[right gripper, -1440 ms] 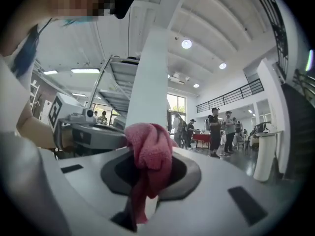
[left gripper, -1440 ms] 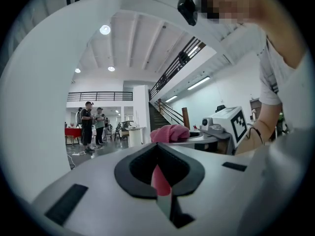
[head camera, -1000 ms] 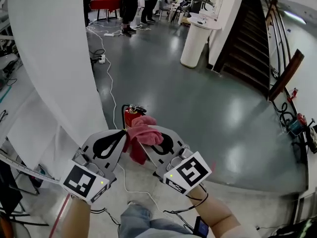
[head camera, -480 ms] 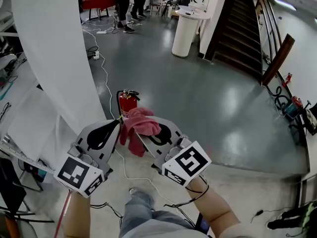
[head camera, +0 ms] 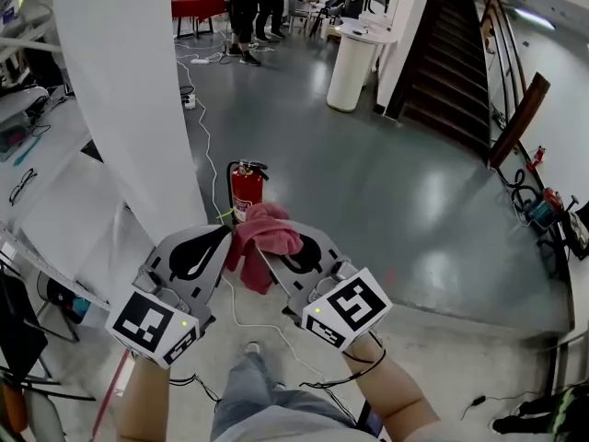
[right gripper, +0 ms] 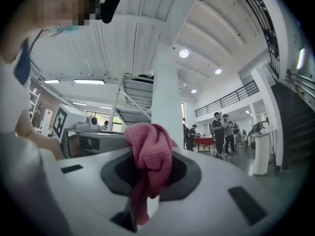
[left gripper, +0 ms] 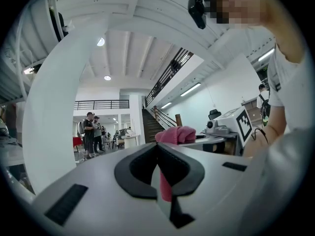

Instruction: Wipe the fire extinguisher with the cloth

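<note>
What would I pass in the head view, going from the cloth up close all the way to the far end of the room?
pink cloth → red fire extinguisher → white round stand → red table

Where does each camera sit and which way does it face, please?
Head view: on the head, facing down at the fire extinguisher, left hand-held gripper, right hand-held gripper, both forearms.
Left gripper view: rides that hand-held gripper, facing the hall along jaws pinching pink cloth; arm visible.
Right gripper view: likewise, jaws shut on cloth.
All share the cloth.
</note>
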The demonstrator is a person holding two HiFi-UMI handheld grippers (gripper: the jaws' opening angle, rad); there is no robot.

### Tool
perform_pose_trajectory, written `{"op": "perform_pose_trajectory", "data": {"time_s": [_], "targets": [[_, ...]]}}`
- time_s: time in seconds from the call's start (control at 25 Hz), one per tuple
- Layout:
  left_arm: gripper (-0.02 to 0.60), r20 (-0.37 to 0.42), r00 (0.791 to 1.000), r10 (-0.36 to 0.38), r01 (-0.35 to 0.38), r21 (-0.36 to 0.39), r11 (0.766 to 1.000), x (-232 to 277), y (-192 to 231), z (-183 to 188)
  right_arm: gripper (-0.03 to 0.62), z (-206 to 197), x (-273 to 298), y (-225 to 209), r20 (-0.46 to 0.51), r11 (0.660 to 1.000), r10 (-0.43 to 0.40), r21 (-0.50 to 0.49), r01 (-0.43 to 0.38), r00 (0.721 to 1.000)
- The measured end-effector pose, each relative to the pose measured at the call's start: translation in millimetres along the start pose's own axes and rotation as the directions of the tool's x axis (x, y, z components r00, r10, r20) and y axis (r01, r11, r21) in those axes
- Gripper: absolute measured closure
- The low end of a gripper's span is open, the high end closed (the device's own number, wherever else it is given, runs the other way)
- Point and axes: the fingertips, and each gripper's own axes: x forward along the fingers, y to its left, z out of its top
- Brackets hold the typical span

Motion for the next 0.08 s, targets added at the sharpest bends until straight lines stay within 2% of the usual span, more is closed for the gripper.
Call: {"op": "perform_pose_trajectory", "data": {"time_s": [0.08], "targets": [[0.574,0.003,1.000,0.002,-0.002,0.004,1.000,-6.7,-1.6,0.4,0.518,-0.2,0.1,6.6,0.005,1.000,0.002,0.002,-0.002,1.000]]}}
